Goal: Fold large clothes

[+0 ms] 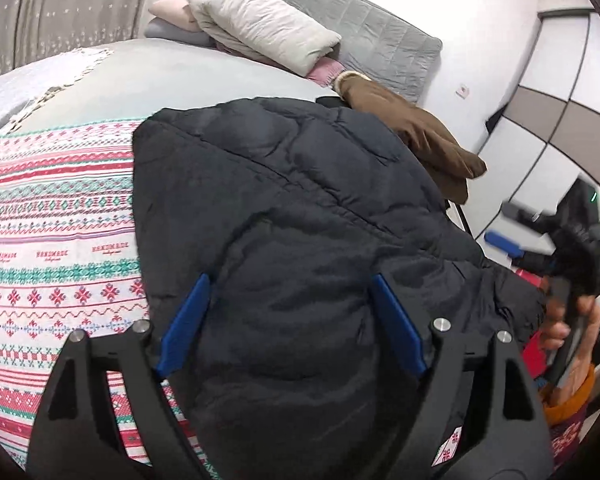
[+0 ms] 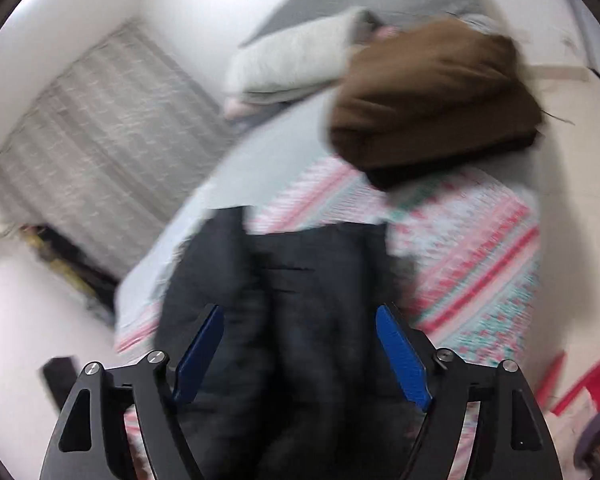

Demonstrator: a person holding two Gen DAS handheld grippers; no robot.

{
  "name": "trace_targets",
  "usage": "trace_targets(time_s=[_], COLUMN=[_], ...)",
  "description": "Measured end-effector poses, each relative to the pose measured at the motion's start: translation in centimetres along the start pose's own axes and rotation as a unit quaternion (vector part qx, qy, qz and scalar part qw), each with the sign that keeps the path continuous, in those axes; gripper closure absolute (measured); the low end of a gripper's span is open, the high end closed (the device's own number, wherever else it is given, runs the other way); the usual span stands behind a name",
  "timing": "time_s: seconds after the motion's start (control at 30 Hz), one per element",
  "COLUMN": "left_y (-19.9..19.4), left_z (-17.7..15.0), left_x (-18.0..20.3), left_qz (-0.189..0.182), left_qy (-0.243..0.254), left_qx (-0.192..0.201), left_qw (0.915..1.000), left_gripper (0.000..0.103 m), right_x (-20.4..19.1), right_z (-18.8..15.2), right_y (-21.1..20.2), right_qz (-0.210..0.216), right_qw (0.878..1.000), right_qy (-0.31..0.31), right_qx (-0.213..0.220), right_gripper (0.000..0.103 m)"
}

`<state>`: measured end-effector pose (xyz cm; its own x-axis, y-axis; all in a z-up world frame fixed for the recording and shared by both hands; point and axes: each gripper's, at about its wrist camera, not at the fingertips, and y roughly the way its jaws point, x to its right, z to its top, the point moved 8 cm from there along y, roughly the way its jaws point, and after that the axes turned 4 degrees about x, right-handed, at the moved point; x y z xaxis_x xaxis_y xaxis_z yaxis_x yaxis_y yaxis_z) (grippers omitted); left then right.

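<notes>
A black puffer jacket (image 1: 300,200) lies bunched on the bed, over a pink, white and green patterned blanket (image 1: 56,216). My left gripper (image 1: 290,280) hangs just above the jacket's near part, open, its blue pads wide apart and pressing on nothing. The right wrist view is blurred. There my right gripper (image 2: 300,310) is open too, with the dark jacket (image 2: 300,264) below and between its spread fingers. In the left wrist view the right gripper (image 1: 508,226) shows at the right edge, held by a person's hand (image 1: 572,328).
A folded brown garment (image 1: 420,132) (image 2: 432,100) sits on the bed beyond the jacket. A pale pillow (image 1: 260,20) and other bedding lie by the grey headboard (image 1: 380,28). A curtain (image 1: 60,12) hangs at left; a wardrobe (image 1: 540,120) stands at right.
</notes>
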<state>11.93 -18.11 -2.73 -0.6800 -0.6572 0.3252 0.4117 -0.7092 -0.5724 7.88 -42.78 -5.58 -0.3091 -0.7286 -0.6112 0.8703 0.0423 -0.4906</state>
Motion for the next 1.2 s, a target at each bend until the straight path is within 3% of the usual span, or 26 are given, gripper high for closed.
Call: trace_targets(time_s=[0.07, 0.2, 0.33, 0.4, 0.47, 0.57, 0.63, 0.67, 0.77, 0.87, 0.9, 0.97, 1.03, 1.1, 1.2], left_y=[0.3, 0.5, 0.1, -0.5, -0.8, -0.4, 0.4, 0.9, 2.6, 4.1, 4.2, 4.2, 3.7, 2.4, 0.4], left_z=[-0.1, -0.3, -0.4, -0.1, 0.0, -0.6, -1.6, -2.2, -4.1, -5.6, -5.8, -5.6, -5.1, -3.6, -0.7], left_x=[0.8, 1.6, 1.2, 0.0, -1.8, -5.5, -7.0, -7.5, -8.5, -8.7, -8.7, -8.2, -7.6, -6.7, -4.8], left_qz=[0.000, 0.003, 0.008, 0.018, 0.033, 0.038, 0.008, -0.020, -0.113, -0.194, -0.202, -0.210, -0.200, -0.186, -0.181], left_qy=[0.015, 0.033, 0.034, 0.022, -0.002, -0.061, -0.106, -0.135, -0.240, -0.326, -0.329, -0.319, -0.301, -0.269, -0.228], left_qx=[-0.003, -0.003, -0.007, -0.006, -0.007, -0.026, -0.053, -0.067, -0.106, -0.123, -0.120, -0.113, -0.103, -0.077, -0.049], left_qw=[0.9999, 0.9995, 0.9994, 0.9996, 0.9994, 0.9971, 0.9929, 0.9884, 0.9585, 0.9170, 0.9147, 0.9174, 0.9265, 0.9419, 0.9555], left_gripper=[0.018, 0.017, 0.016, 0.016, 0.016, 0.016, 0.016, 0.016, 0.015, 0.015, 0.015, 0.015, 0.034, 0.049, 0.057], right_x=[-2.2, -4.0, -3.9, -2.0, -0.1, 3.5, 5.1, 5.9, 7.6, 8.4, 8.4, 8.0, 7.3, 6.9, 6.0], right_z=[0.1, -0.7, -2.7, -3.2, -3.4, -4.1, -4.6, -5.1, -6.6, -7.1, -7.1, -7.3, -7.4, -6.9, -5.0], right_y=[0.9, 3.8, 6.1, 7.0, 6.7, 6.9, 7.4, 7.7, 8.8, 9.3, 9.2, 9.2, 9.0, 8.6, 7.4], right_qz=[0.006, -0.073, -0.089, -0.153, -0.169, -0.132, -0.102, -0.081, -0.017, 0.034, 0.047, 0.080, 0.110, 0.122, 0.129], right_qw=[0.999, 0.987, 0.977, 0.963, 0.963, 0.979, 0.983, 0.983, 0.979, 0.975, 0.975, 0.970, 0.967, 0.969, 0.975], right_qy=[-0.041, -0.139, -0.169, -0.200, -0.185, -0.094, -0.048, -0.025, 0.047, 0.091, 0.093, 0.106, 0.111, 0.105, 0.090], right_qx=[-0.013, -0.046, -0.092, -0.093, -0.094, -0.126, -0.147, -0.160, -0.197, -0.199, -0.198, -0.203, -0.201, -0.187, -0.156], right_gripper=[0.017, 0.017, 0.017, 0.017, 0.015, 0.012, 0.010, 0.009, 0.008, 0.010, 0.018, 0.035, 0.050, 0.070, 0.078])
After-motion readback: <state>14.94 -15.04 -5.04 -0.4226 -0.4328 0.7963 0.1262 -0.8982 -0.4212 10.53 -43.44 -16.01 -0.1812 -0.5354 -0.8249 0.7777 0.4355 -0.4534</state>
